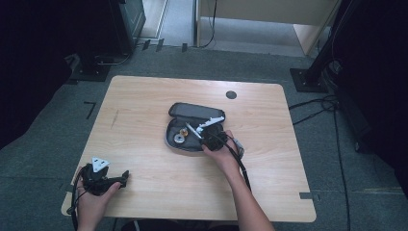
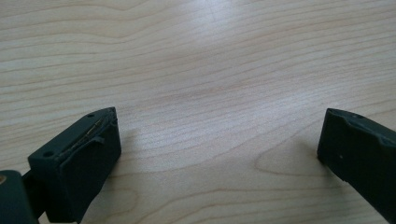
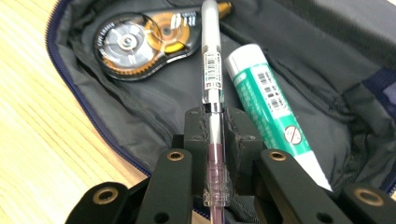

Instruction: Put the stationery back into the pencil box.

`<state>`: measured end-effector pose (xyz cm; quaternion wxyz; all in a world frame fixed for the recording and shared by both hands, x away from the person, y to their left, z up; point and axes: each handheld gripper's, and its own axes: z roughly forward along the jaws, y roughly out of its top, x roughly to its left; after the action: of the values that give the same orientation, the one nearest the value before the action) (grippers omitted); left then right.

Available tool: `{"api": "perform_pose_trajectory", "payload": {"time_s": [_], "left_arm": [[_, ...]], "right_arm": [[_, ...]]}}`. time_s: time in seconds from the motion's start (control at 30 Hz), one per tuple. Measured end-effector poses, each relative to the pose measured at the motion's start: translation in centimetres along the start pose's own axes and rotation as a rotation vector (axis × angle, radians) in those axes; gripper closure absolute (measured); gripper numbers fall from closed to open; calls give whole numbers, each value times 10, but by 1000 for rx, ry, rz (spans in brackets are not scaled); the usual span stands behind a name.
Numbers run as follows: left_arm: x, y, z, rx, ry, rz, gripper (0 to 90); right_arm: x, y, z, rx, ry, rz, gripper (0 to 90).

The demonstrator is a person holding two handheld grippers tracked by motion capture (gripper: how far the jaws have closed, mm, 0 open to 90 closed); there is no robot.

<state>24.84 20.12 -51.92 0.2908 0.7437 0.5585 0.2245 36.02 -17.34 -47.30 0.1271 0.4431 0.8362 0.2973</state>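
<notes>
The right gripper (image 3: 215,122) has its jaws clamped tight on a pen (image 3: 211,70), which runs straight up between the two pads and sticks out past them, its far end reaching over the open pencil case (image 3: 154,107). In the high view that right gripper (image 1: 211,134) sits at the near right edge of the case (image 1: 195,111), about the middle of the worktop (image 1: 144,96), with the person's right hand (image 1: 222,154) behind it. Inside the case, a correction tape roller (image 3: 140,44) lies just left of the pen and a green and white glue tube (image 3: 268,100) lies just right of it, slanting alongside.

The left gripper (image 1: 103,180) rests near the front left corner of the worktop, well apart from the case, held in the left hand (image 1: 94,197). In its own view the left gripper (image 2: 217,140) has its jaws standing wide apart with nothing but bare wood (image 2: 210,70) between them.
</notes>
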Motion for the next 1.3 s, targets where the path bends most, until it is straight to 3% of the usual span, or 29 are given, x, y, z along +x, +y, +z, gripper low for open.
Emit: {"api": "perform_pose_trajectory", "payload": {"time_s": [0.17, 0.53, 0.8, 0.87, 1.1, 1.2, 1.3], "left_arm": [[0, 0, 0, 0, 0, 0, 0], [0, 0, 0, -1, 0, 0, 0], [0, 0, 0, -1, 0, 0, 0], [0, 0, 0, -1, 0, 0, 0], [0, 0, 0, -1, 0, 0, 0], [0, 0, 0, 0, 0, 0, 0], [0, 0, 0, -1, 0, 0, 0]], "right_arm": [[4, 2, -6, -44, 31, -43, 802], [9, 6, 5, -30, 97, -140, 800], [2, 4, 13, 0, 73, -134, 784], [2, 3, 13, 13, 45, -122, 760], [1, 3, 6, -20, 30, -89, 693], [-1, 2, 0, -52, 38, -64, 618], [-6, 1, -8, -84, 51, -13, 486]]}}
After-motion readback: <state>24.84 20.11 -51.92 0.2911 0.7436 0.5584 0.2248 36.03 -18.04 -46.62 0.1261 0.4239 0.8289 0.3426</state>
